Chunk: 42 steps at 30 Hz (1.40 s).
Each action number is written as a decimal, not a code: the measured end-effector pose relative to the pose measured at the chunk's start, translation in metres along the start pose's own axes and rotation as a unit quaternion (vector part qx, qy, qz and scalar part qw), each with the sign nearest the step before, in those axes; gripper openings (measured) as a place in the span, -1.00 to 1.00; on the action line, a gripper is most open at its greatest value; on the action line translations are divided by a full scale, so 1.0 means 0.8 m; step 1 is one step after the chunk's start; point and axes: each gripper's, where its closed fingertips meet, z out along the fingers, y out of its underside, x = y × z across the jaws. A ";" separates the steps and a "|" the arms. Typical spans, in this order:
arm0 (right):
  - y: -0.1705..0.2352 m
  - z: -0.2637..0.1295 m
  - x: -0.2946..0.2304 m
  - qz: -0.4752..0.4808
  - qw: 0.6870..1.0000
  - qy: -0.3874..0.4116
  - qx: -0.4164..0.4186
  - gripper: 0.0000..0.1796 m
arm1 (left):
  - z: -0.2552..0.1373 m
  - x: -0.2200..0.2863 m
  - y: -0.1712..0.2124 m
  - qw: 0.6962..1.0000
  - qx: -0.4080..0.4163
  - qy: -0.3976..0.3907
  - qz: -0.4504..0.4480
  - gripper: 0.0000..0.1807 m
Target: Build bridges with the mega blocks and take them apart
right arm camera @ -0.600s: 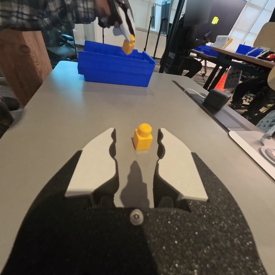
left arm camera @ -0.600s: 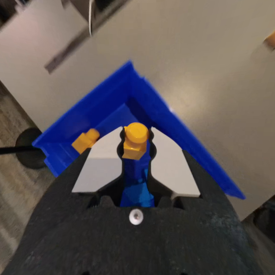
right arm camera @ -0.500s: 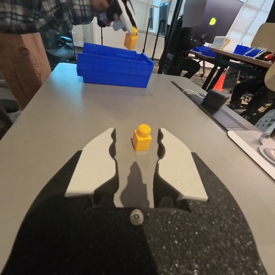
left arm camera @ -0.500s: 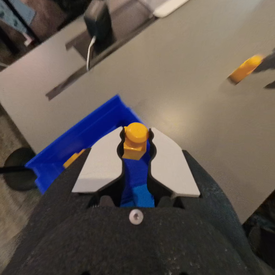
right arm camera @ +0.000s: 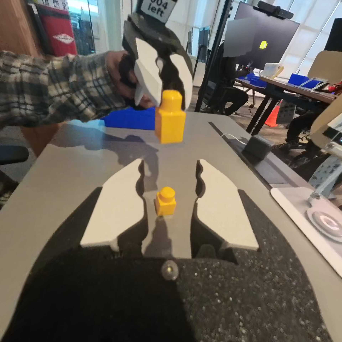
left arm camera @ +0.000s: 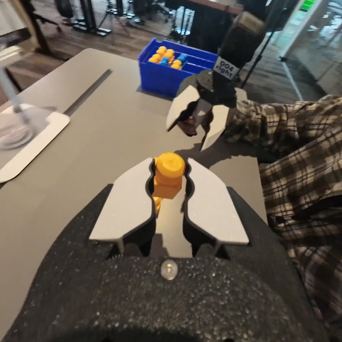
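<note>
My left gripper (left arm camera: 169, 166) is shut on an orange mega block (left arm camera: 169, 177) and holds it above the grey table (left arm camera: 92, 148). In the right wrist view this gripper (right arm camera: 172, 105) and its block (right arm camera: 170, 120) hang in the air just beyond my right gripper. My right gripper (right arm camera: 169, 162) is open, low over the table, and a second orange block (right arm camera: 165, 201) stands upright on the table between its fingers, untouched. In the left wrist view the right gripper (left arm camera: 185, 138) faces me, open. A sliver of orange (left arm camera: 157, 203) shows under the held block.
A blue bin (left arm camera: 161, 81) with several orange and blue blocks (left arm camera: 166, 57) stands at the table's far end; a blue bin (right arm camera: 129, 118) also shows in the right wrist view. A grey box with a cable (right arm camera: 259, 148) and a white pad (right arm camera: 305, 212) lie to the right. Plaid sleeves (left arm camera: 296, 166) reach in. Spacing between my two grippers at the tips: around 8 centimeters.
My left gripper has carried its orange block from over the blue bin to the middle of the table, close to my right gripper. The table block now sits deeper between the right fingers.
</note>
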 end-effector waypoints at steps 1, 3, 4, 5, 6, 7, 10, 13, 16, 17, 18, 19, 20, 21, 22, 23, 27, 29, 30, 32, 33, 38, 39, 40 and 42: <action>-0.003 0.000 0.001 -0.002 1.000 -0.002 -0.003 -0.41 | 0.015 0.007 -0.004 1.000 0.003 0.016 0.002 -0.66; -0.007 0.001 0.003 -0.001 1.000 -0.005 -0.005 -0.40 | 0.037 0.018 -0.011 0.999 0.007 0.039 0.004 -0.66; -0.009 0.001 0.003 0.000 1.000 -0.008 -0.004 -0.41 | 0.046 0.022 -0.014 0.999 0.009 0.048 0.005 -0.66; -0.008 0.001 0.001 0.001 1.000 -0.015 -0.005 -0.41 | 0.053 0.026 -0.018 0.998 0.012 0.056 0.006 -0.66; -0.007 0.002 -0.001 0.002 1.000 -0.022 -0.008 -0.41 | 0.059 0.029 -0.020 0.998 0.013 0.065 0.006 -0.66; -0.005 0.002 -0.002 0.002 1.000 -0.027 -0.011 -0.41 | 0.064 0.033 -0.022 0.997 0.011 0.073 0.006 -0.66; -0.003 0.001 -0.009 -0.004 0.999 -0.050 -0.011 -0.58 | 0.078 0.040 -0.020 0.996 -0.001 0.092 0.007 -0.66; 0.007 -0.002 -0.012 -0.007 0.997 -0.069 -0.029 -0.60 | 0.081 0.041 -0.014 0.994 -0.012 0.108 0.007 -0.66; 0.033 -0.002 -0.007 -0.010 0.995 -0.075 -0.066 -0.60 | 0.071 0.033 -0.011 0.994 0.008 0.108 -0.009 -0.60; 0.046 0.000 -0.004 -0.002 0.994 -0.076 -0.081 -0.60 | 0.064 0.025 -0.009 0.995 0.021 0.097 -0.014 -0.58; 0.061 0.002 -0.001 0.007 0.992 -0.077 -0.096 -0.60 | 0.056 0.015 -0.006 0.996 0.033 0.082 -0.019 -0.57; 0.077 0.005 0.002 0.016 0.991 -0.077 -0.112 -0.60 | 0.048 0.005 -0.001 0.996 0.046 0.067 -0.024 -0.57; 0.093 0.009 0.004 0.023 0.988 -0.077 -0.129 -0.60 | 0.041 -0.006 0.005 0.996 0.060 0.052 -0.032 -0.58; 0.108 0.013 0.005 0.029 0.986 -0.078 -0.145 -0.60 | 0.033 -0.016 0.012 0.996 0.073 0.037 -0.038 -0.60; 0.122 0.017 0.004 0.035 0.984 -0.080 -0.158 -0.60 | 0.027 -0.024 0.020 0.995 0.084 0.024 -0.043 -0.62; 0.132 0.021 0.003 0.039 0.981 -0.083 -0.168 -0.60 | 0.021 -0.031 0.028 0.994 0.096 0.015 -0.049 -0.64; 0.160 0.034 -0.002 0.049 0.974 -0.087 -0.204 -0.60 | 0.004 -0.043 0.052 0.988 0.142 0.003 -0.067 -0.70; 0.169 0.038 -0.003 0.050 0.971 -0.090 -0.216 -0.60 | -0.001 -0.045 0.060 0.985 0.156 0.001 -0.070 -0.71; 0.174 0.039 -0.004 0.051 0.968 -0.090 -0.227 -0.60 | -0.003 -0.047 0.065 0.985 0.160 -0.001 -0.071 -0.72; 0.179 0.041 -0.004 0.048 0.965 -0.091 -0.241 -0.60 | -0.006 -0.050 0.072 0.984 0.166 -0.008 -0.071 -0.73; 0.181 0.042 -0.003 0.047 0.964 -0.090 -0.244 -0.60 | -0.007 -0.050 0.074 0.983 0.167 -0.008 -0.071 -0.74; 0.199 0.036 -0.004 0.052 0.951 -0.099 -0.288 -0.60 | -0.013 -0.045 0.076 0.984 0.166 -0.005 -0.064 -0.74; 0.199 0.036 -0.005 0.049 0.951 -0.099 -0.290 -0.61 | -0.012 -0.044 0.077 0.985 0.163 -0.003 -0.063 -0.74; 0.199 0.037 -0.005 0.046 0.951 -0.099 -0.290 -0.61 | -0.011 -0.044 0.078 0.985 0.159 -0.003 -0.061 -0.74; 0.199 0.041 -0.005 0.045 0.950 -0.102 -0.290 -0.61 | -0.009 -0.042 0.079 0.987 0.153 -0.002 -0.058 -0.74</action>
